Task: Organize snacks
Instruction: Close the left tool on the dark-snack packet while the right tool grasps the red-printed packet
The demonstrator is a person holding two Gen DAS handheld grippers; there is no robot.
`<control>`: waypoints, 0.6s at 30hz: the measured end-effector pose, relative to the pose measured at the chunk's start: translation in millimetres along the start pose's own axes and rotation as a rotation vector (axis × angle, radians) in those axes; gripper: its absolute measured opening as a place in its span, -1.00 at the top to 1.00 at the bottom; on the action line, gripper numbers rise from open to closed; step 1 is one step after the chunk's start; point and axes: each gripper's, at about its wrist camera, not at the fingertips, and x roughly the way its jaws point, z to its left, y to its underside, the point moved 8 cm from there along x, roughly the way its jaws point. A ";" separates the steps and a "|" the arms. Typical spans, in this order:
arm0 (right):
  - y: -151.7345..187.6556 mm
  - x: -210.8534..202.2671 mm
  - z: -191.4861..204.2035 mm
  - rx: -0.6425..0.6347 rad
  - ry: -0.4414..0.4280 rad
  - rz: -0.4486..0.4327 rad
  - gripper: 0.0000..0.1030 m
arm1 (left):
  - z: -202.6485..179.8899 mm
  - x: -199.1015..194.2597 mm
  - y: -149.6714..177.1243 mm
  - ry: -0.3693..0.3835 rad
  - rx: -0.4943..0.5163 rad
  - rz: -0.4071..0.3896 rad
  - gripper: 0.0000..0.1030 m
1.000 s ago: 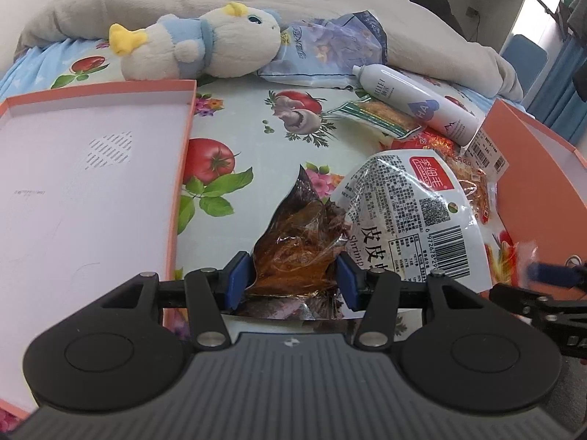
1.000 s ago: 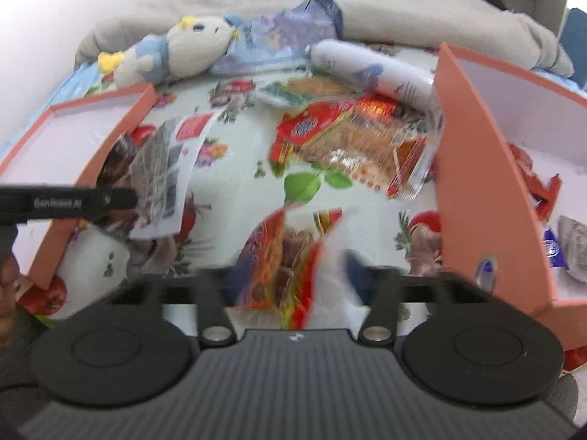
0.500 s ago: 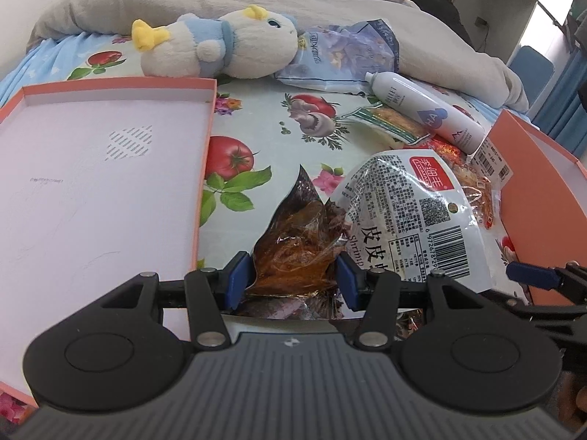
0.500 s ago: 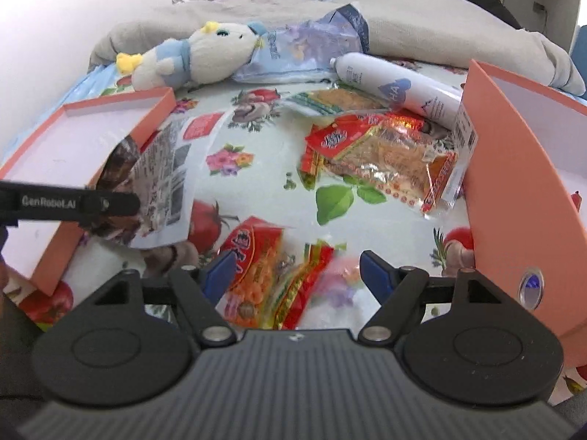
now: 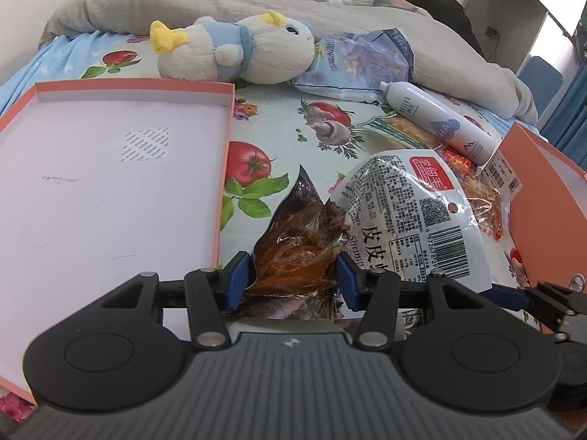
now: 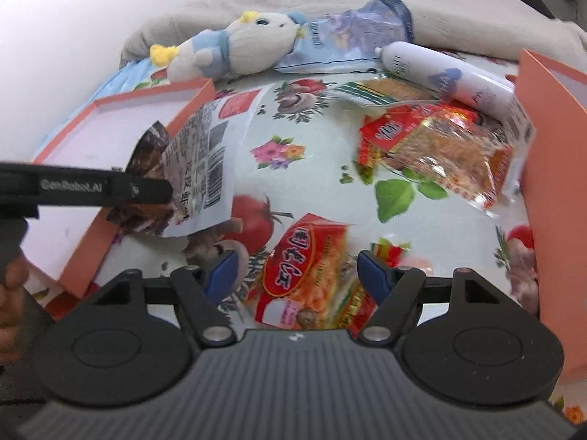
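My left gripper [image 5: 291, 278] is shut on a shrimp snack bag [image 5: 403, 212], white-backed with a clear brown corner, held above the bed beside the empty orange-rimmed tray [image 5: 110, 190]. The bag [image 6: 205, 168] and left gripper [image 6: 146, 192] also show in the right wrist view. My right gripper [image 6: 297, 275] is open, its fingers either side of a red and yellow snack packet [image 6: 312, 275] lying on the sheet. A bigger red packet of fried snacks [image 6: 440, 143] lies further right.
A second orange box [image 6: 550, 168] stands at the right. A plush toy [image 5: 234, 49], a blue-purple bag [image 5: 359, 62], a white spray bottle [image 5: 440, 124] and a green-edged packet [image 6: 385, 91] lie at the back, before a grey blanket [image 5: 183, 0].
The left gripper has carried the shrimp bag a little left, toward the tray. The right gripper has opened and let go of the red and yellow packet, which now lies on the sheet.
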 end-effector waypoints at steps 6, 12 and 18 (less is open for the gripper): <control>10.6 15.4 9.6 -0.086 0.023 0.018 -0.44 | 3.1 -0.2 -0.1 0.004 -0.016 0.002 -0.10; 10.0 12.0 13.3 -0.084 0.006 0.027 -0.15 | 2.8 0.8 0.0 0.003 -0.017 0.005 -0.10; 1.9 -2.6 7.5 -0.060 0.018 0.003 0.44 | 1.0 -0.7 -1.5 0.001 -0.016 0.000 -0.10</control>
